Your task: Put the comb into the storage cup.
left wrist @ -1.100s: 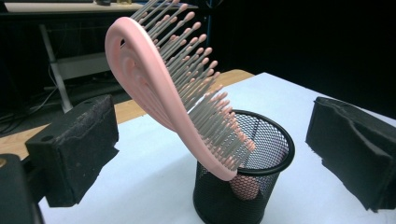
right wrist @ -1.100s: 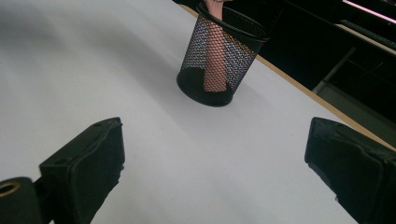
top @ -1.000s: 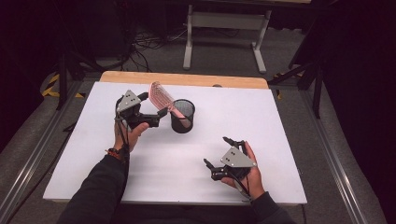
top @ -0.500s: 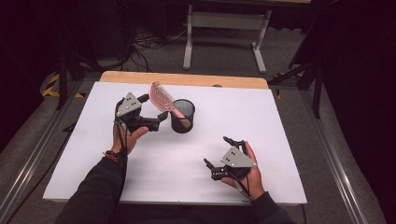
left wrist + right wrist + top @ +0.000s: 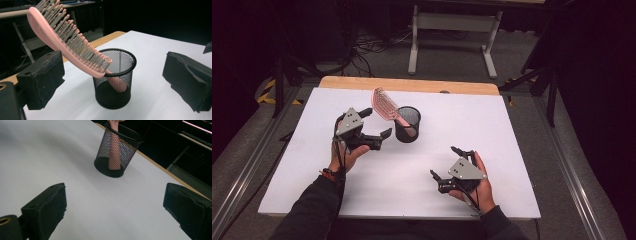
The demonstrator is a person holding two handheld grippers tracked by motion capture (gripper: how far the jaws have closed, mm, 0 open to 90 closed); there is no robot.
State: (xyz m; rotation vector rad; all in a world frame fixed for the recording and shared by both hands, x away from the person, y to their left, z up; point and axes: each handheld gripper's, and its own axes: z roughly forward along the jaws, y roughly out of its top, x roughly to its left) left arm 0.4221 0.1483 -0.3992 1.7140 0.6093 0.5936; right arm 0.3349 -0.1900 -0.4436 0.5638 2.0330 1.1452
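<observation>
White table (image 5: 512, 130) under dim surroundings. Pink hairbrush (image 5: 67, 40) propped handle-down in black mesh cup (image 5: 113, 82), leaning left. Left gripper (image 5: 374, 127) jaws wide apart, just beside cup, apparently not touching brush. Right gripper (image 5: 447, 162) gaping, well apart.

1. The cup (image 5: 114, 82) is made of black wire mesh, matt, with a smooth rim.
2. The hairbrush (image 5: 65, 42) is formed of smooth pink plastic with grey bristles.
3. The tabletop (image 5: 512, 130) is covered in matt white, edged by wood.
4. The left tool (image 5: 120, 75) is padded with rough black foam.
</observation>
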